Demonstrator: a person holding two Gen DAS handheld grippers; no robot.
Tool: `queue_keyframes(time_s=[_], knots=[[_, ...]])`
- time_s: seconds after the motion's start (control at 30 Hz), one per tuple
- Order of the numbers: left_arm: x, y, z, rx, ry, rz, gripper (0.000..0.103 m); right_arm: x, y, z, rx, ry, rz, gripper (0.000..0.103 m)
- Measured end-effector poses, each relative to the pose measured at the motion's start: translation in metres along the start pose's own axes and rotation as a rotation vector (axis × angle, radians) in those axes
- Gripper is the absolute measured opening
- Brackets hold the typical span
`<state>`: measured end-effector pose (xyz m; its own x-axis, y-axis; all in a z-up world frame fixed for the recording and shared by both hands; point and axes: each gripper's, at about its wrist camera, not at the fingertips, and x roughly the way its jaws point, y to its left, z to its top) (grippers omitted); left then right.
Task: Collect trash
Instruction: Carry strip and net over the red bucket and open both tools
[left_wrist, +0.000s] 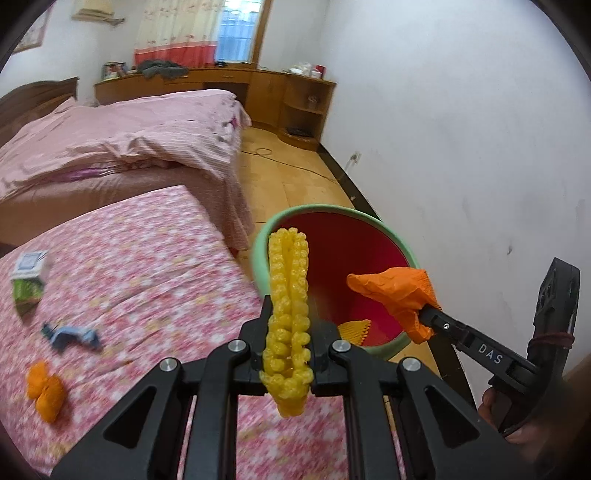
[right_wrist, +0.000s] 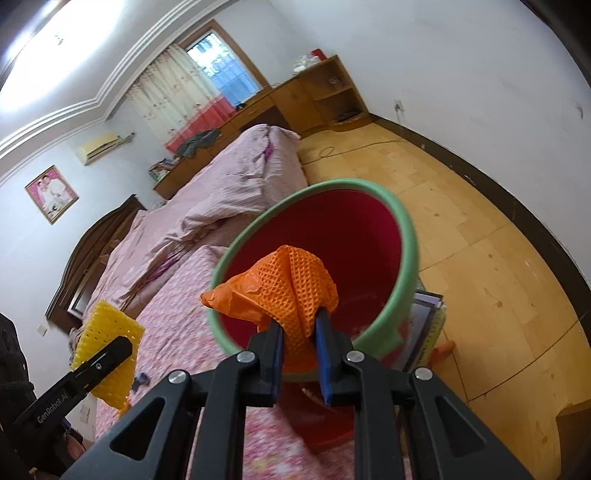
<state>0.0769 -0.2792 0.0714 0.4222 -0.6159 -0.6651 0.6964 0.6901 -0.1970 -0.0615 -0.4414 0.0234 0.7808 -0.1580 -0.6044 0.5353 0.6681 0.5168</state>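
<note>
Both grippers clamped, angled down

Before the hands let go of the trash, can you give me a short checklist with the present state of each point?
1. Left gripper shut on the yellow foam net: ok.
2. Right gripper shut on the orange glove: ok.
3. Orange glove over the mouth of the bin: ok.
4. Yellow foam net fully over the bin: cannot tell; it shows near the bin's rim.
5. Bin has room: ok, mostly red inside.
6. Bed free of trash: not ok; a carton, a blue scrap and an orange piece remain.
</note>
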Motion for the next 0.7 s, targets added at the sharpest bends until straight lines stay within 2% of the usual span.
queue_keyframes(time_s=[0.2, 0.4, 0.47, 0.53, 0.7], knots=[[0.04, -0.018, 0.008, 0.04, 0.042, -0.03, 0.013, 0.02, -0.019, 0.008, 0.025, 0.027, -0.029, 0.02], [0.068, -0.025, 0.011, 0.077, 0.074, -0.028, 0.014, 0.034, -0.03, 0.014, 0.034, 0.034, -0.049, 0.022], [0.074, -0.028, 0.013, 0.082, 0.083, -0.022, 0.029, 0.036, -0.031, 0.014, 0.035, 0.036, -0.051, 0.026], [0.078, -0.03, 0.015, 0.08, 0.083, -0.015, 0.039, 0.037, -0.031, 0.014, 0.033, 0.036, -0.054, 0.028], [0.082, -0.028, 0.015, 0.065, 0.086, -0.016, 0.039, 0.039, -0.031, 0.015, 0.026, 0.03, -0.056, 0.036]])
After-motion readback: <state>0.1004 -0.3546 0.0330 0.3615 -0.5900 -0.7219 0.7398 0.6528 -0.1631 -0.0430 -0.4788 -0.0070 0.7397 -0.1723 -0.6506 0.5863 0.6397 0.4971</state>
